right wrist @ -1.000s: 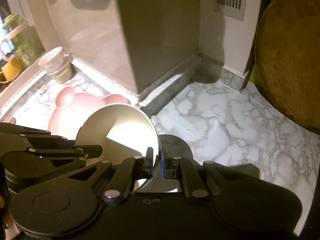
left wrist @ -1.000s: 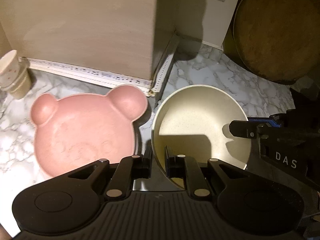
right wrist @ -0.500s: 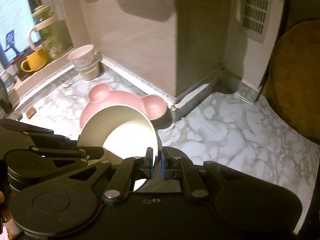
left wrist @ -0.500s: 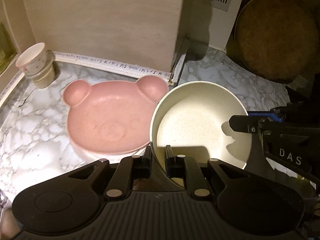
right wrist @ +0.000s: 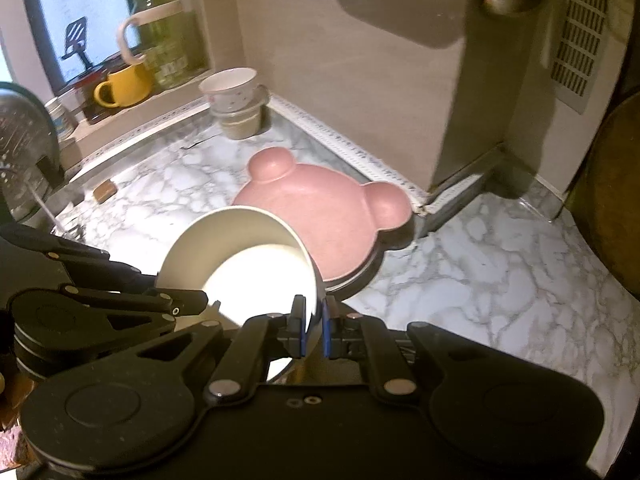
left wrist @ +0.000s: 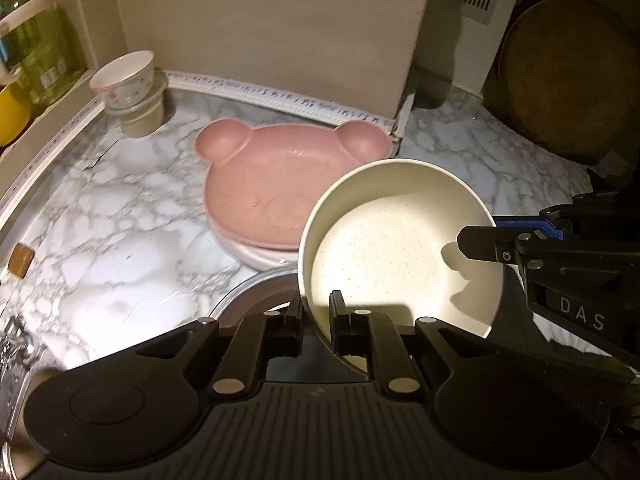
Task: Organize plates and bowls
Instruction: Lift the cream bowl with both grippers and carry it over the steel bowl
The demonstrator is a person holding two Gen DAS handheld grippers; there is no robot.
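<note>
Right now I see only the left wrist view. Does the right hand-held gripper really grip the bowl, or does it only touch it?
Observer: It grips it. In the right wrist view the right hand-held gripper is shut on the bowl, with one pad inside the rim and one outside.
Operator: Thank you. And the yellow thing at my left edge, what is it?
Observer: It is a yellow mug with a handle. It stands on the window sill beside a green jug.
</note>
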